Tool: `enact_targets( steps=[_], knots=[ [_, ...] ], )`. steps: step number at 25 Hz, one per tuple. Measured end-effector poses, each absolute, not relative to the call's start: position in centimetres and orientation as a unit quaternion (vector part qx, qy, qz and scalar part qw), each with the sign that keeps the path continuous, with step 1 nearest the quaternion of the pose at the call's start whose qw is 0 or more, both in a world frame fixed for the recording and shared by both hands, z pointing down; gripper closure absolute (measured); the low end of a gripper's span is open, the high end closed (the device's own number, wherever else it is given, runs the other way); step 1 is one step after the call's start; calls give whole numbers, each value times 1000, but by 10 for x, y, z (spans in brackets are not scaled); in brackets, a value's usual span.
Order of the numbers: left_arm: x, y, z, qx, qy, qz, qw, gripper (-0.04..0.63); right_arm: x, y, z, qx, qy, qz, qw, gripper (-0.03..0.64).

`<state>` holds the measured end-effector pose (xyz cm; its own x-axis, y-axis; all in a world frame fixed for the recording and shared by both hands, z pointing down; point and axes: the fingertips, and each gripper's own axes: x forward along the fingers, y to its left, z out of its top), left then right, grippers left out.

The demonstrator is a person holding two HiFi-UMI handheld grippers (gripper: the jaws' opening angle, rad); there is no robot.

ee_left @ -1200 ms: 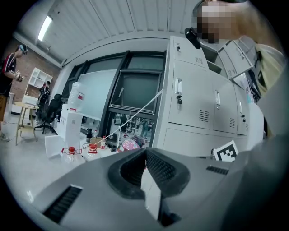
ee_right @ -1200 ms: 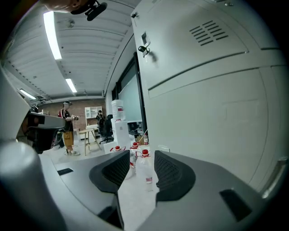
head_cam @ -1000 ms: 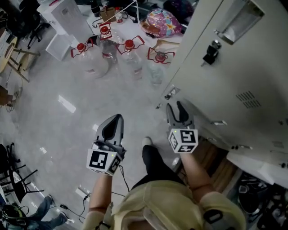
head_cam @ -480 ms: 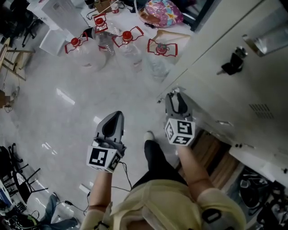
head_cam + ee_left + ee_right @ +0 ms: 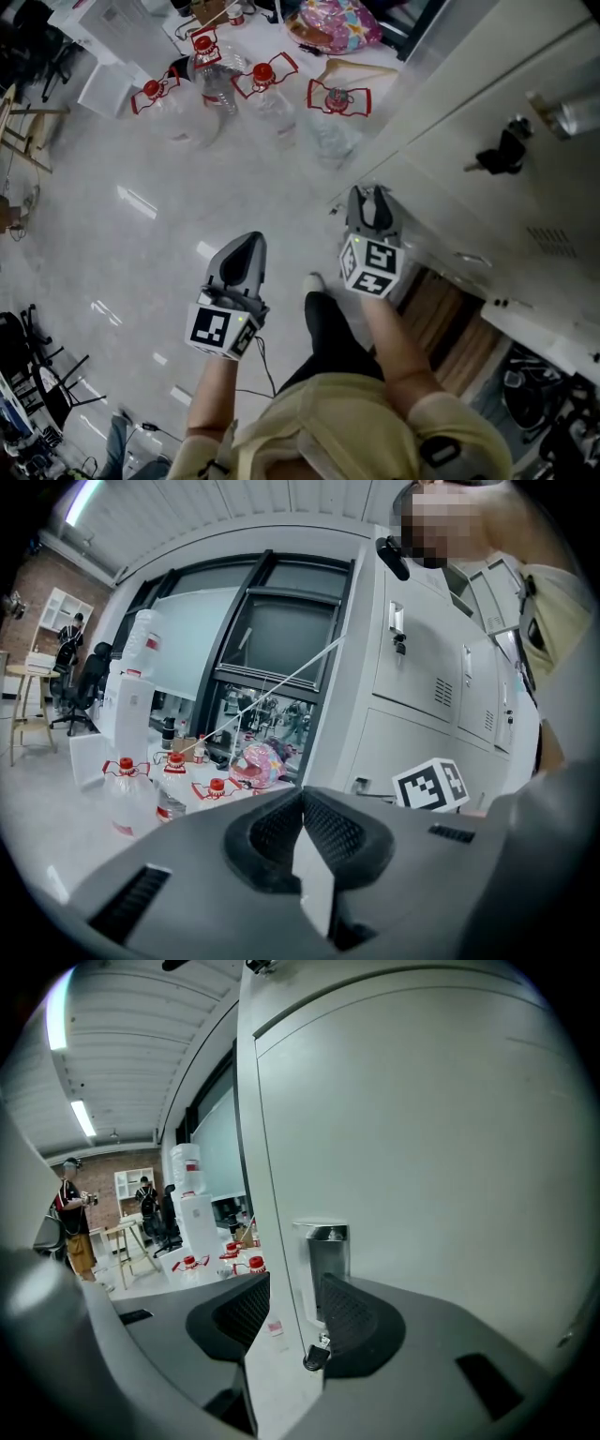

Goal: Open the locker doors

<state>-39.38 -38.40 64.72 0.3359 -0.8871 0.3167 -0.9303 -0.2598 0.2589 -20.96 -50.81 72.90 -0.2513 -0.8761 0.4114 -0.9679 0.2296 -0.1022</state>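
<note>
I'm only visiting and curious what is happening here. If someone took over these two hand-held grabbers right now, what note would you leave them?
Left gripper: fingers shut, empty, held over the floor.
Right gripper: fingers open, facing a locker door. Its edge seam, chrome handle recess and hanging key show between them; nothing is gripped.
Done: nothing on this door; it looks closed.
Left: probably grip at the handle, pull it open, then do the rest.
</note>
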Motion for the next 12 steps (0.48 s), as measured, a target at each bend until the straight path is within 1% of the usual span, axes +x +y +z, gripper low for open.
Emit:
enact_targets(
  steps=[6,12],
  knots=[
    [-395,-389,649,796,-565,64,207,592,-217,-514,727,596,-774,170,129,451],
    [-395,-382,640,802,-561,60,196,592,-219,-509,730,591,-774,175,145,451]
  ],
)
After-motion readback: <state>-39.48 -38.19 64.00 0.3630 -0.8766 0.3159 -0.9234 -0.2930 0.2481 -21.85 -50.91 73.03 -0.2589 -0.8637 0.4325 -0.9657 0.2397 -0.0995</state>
